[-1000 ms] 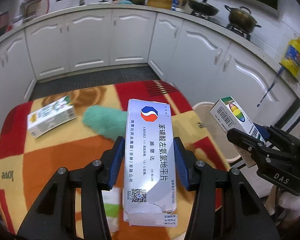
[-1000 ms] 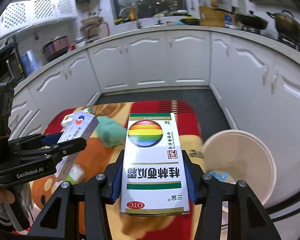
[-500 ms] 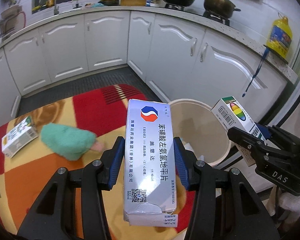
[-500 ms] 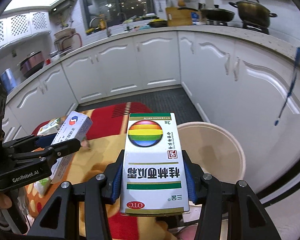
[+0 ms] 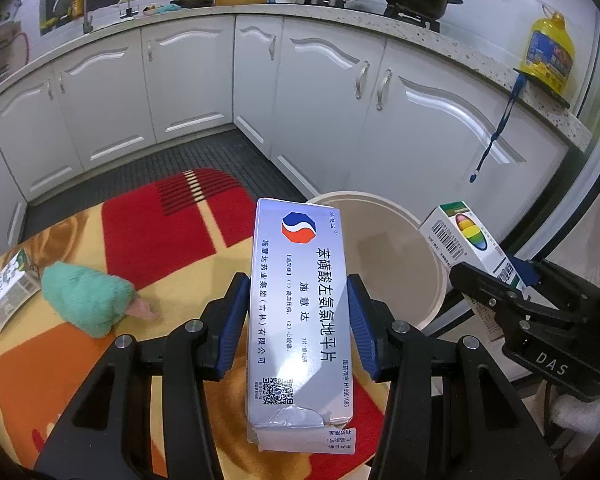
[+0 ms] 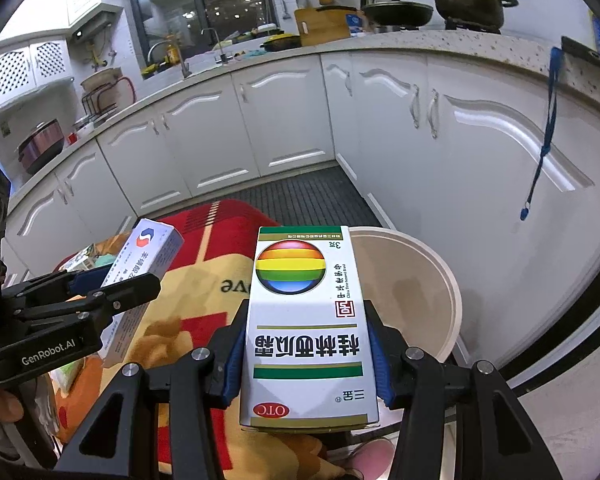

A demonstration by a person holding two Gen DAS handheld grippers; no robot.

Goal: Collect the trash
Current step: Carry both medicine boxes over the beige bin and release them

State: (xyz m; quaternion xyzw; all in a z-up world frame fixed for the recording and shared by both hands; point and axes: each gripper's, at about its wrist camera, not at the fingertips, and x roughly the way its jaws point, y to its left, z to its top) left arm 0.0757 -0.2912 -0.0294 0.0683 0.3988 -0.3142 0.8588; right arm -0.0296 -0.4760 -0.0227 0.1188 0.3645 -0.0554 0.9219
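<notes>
At the far left of the left wrist view, a small green-and-white carton (image 5: 6,292) lies on the patterned cloth of the table (image 5: 152,232), with a teal fuzzy item (image 5: 86,302) just beside it; both look like things not yet collected. Moving right, the left gripper (image 5: 298,312) has its fingers (image 5: 230,320) clenched on the long sides of a silver-blue medicine box (image 5: 298,312), held above the table's edge and pointing toward the beige bin (image 5: 396,264) on the floor just beyond. Further right, the right gripper (image 6: 306,348) clamps a white box with a rainbow ball (image 6: 306,320), its blue pads (image 6: 236,356) pressing both sides; the box's far end overlaps the bin's near rim in that view.

The step in hand appears to be the carry to the bin, both boxes gripped and neither yet over the opening's middle. The next move calls for bringing each box clear over the rim, then loosening the fingers so the boxes fall inside without striking the rim or each other.
</notes>
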